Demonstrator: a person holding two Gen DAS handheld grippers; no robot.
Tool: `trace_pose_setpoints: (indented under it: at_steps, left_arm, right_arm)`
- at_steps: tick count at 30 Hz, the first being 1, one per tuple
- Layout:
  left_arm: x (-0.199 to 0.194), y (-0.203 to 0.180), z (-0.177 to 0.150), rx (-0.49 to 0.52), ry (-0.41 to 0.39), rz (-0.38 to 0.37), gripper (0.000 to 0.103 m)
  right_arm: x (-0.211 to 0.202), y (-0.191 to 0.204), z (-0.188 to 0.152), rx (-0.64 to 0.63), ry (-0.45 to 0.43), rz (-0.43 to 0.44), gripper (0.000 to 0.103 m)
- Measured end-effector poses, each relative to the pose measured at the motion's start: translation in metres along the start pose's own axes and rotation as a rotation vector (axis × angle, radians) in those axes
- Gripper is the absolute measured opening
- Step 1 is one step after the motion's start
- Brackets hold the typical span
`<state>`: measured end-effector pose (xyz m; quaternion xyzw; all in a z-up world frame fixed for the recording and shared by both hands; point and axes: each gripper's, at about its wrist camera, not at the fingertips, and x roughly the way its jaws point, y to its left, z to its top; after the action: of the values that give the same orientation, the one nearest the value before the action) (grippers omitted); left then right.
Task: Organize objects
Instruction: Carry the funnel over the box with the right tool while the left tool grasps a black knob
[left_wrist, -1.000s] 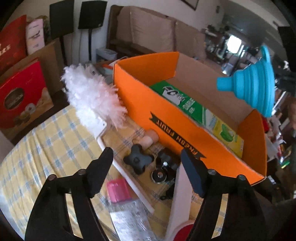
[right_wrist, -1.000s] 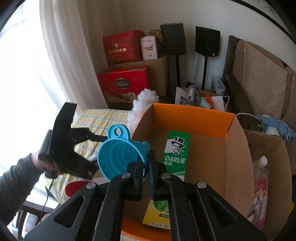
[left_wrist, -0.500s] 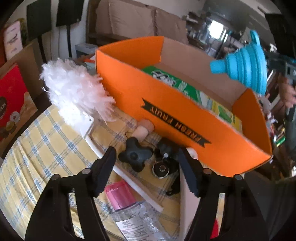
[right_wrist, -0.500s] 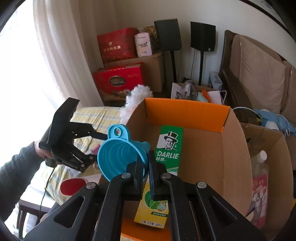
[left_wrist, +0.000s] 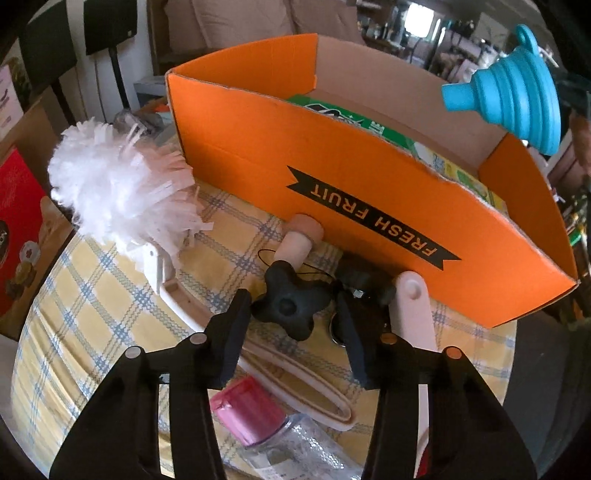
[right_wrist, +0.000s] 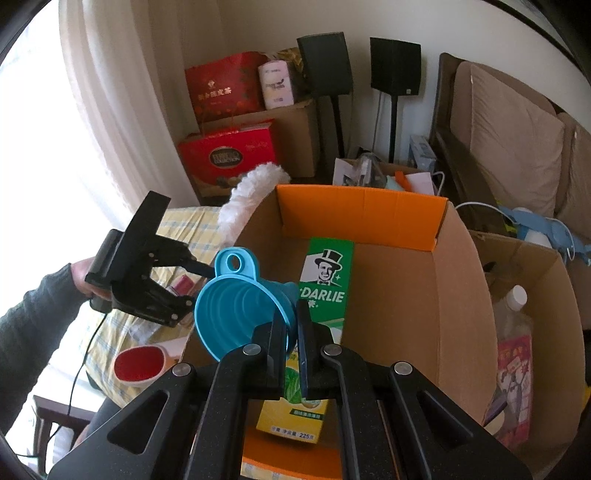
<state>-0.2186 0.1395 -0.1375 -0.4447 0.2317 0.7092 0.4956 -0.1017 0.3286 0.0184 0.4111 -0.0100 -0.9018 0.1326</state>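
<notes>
Left wrist view: the black knob (left_wrist: 286, 308) is seen on the checked cloth just in front of the orange box (left_wrist: 332, 192), directly between the closing jaws of the left gripper (left_wrist: 295, 321) (pads not yet pressed on it, as far as can be told). It is squat w/ no long axis. The right gripper (right_wrist: 291, 332), clamped on the blue funnel (right_wrist: 240, 310), is held over the box, so the left is judged nearer.

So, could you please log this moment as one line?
left tongs: closing around black star knob | right tongs: shut on blue funnel, over orange box | toothpaste box: inside
</notes>
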Motion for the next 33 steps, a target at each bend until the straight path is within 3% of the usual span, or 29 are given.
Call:
trace_pose_setpoints:
  at_steps: [7, 13, 22, 33]
  left_arm:
    - [-0.004, -0.002, -0.007, -0.015, -0.031, 0.027, 0.041]
    - [-0.033, -0.008, -0.020, -0.117, -0.150, 0.076, 0.041]
    - [-0.079, -0.047, -0.025, -0.302, -0.320, 0.101, 0.041]
    - [-0.100, -0.093, -0.004, -0.393, -0.324, 0.215, 0.041]
  right_arm:
    - [0.004, -0.002, -0.004, 0.013, 0.008, 0.001, 0.003]
    - [0.000, -0.003, -0.003, 0.022, -0.009, -0.007, 0.003]
    - [-0.005, 0.003, -0.005, 0.021, -0.045, -0.049, 0.003]
    - [-0.010, 0.009, -0.015, 0.006, -0.076, -0.118, 0.003]
